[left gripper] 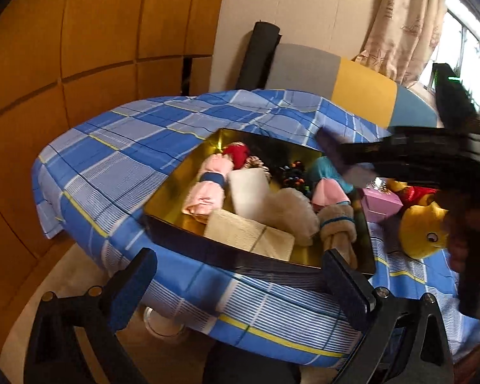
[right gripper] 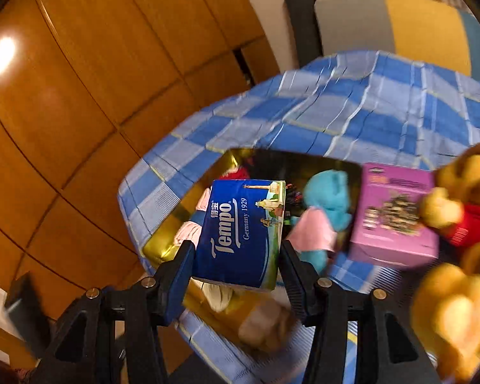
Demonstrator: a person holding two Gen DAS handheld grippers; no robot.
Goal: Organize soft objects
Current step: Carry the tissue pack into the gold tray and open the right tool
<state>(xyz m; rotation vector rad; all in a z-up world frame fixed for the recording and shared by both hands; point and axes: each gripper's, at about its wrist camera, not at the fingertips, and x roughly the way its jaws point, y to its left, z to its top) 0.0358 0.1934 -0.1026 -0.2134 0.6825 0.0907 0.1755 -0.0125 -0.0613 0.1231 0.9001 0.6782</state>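
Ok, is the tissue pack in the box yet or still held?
Still held. The right gripper is shut on the tissue pack, which hangs above the gold-lined box, not resting among the soft things inside.

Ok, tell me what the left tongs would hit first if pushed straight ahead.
Probably the near wall of the gold-lined box, which sits between the open left tongs; just beyond lies the folded beige cloth. Depth is uncertain.

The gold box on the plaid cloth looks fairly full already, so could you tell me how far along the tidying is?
Done: the gold box already holds rolled cloths, among them a pink roll, a beige towel and a blue plush. In hand: the right gripper grips a Tempo tissue pack above the box; the left gripper is open and empty. Left: the yellow plush toy still lies outside on the cloth, beside a purple box.
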